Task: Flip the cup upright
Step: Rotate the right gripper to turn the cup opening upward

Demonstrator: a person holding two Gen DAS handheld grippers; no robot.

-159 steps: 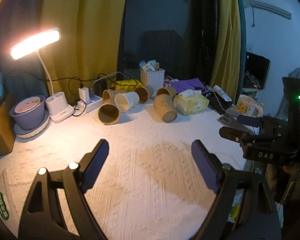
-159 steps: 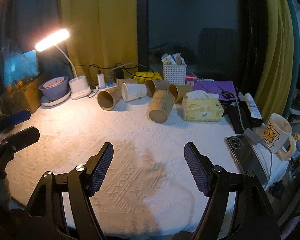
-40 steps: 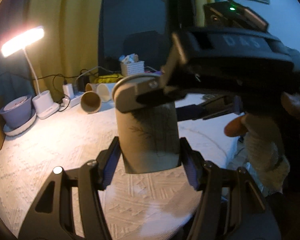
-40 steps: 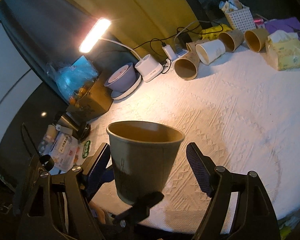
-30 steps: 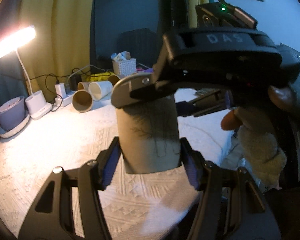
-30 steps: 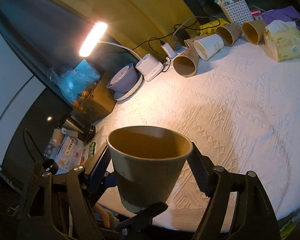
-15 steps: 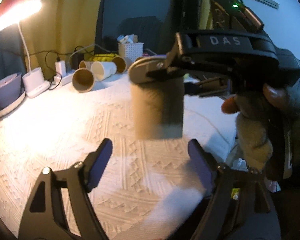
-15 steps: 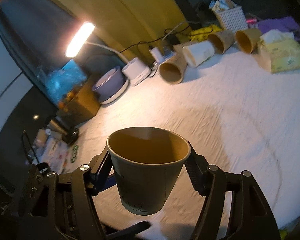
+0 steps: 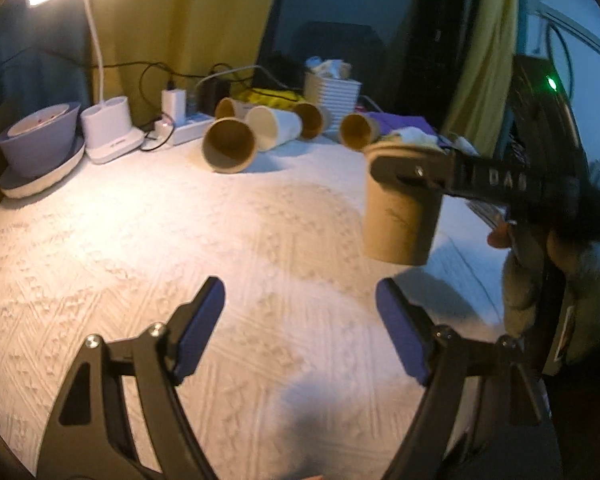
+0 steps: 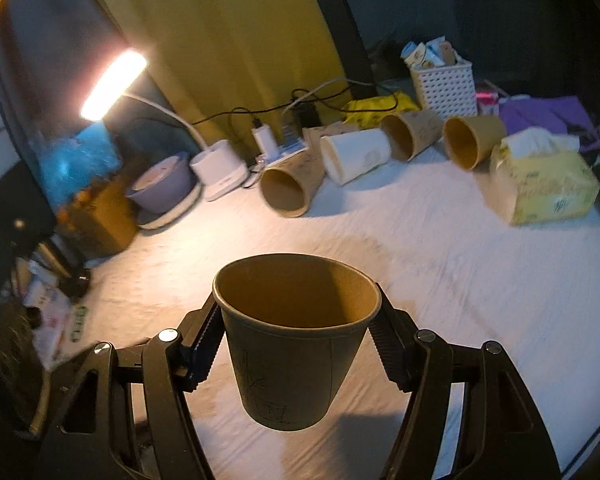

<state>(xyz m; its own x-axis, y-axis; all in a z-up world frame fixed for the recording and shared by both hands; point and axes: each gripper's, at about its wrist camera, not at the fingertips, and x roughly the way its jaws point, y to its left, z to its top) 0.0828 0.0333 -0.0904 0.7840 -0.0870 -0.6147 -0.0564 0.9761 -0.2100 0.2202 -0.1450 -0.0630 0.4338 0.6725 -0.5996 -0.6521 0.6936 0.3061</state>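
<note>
My right gripper (image 10: pixel 296 344) is shut on a brown paper cup (image 10: pixel 292 352), upright with its mouth up, held above the white tablecloth (image 10: pixel 440 240). In the left wrist view the same cup (image 9: pixel 400 220) hangs at the right, clamped near its rim by the right gripper (image 9: pixel 416 168). My left gripper (image 9: pixel 300 328) is open and empty, low over the cloth, left of and below the cup. Several other paper cups lie on their sides at the back: a brown one (image 10: pixel 288 188), a white one (image 10: pixel 356 156) and two more brown ones (image 10: pixel 412 130) (image 10: pixel 472 138).
A lit desk lamp (image 10: pixel 114 82) on a white base (image 10: pixel 220 174) and a purple bowl (image 10: pixel 164 184) stand at the back left. A yellow tissue box (image 10: pixel 544 188) sits at the right. A white basket (image 10: pixel 446 80), a power strip and cables line the back.
The left gripper has let go of the cup, opened and drawn back. The right gripper has closed on the cup and carried it to the right, lower toward the cloth.
</note>
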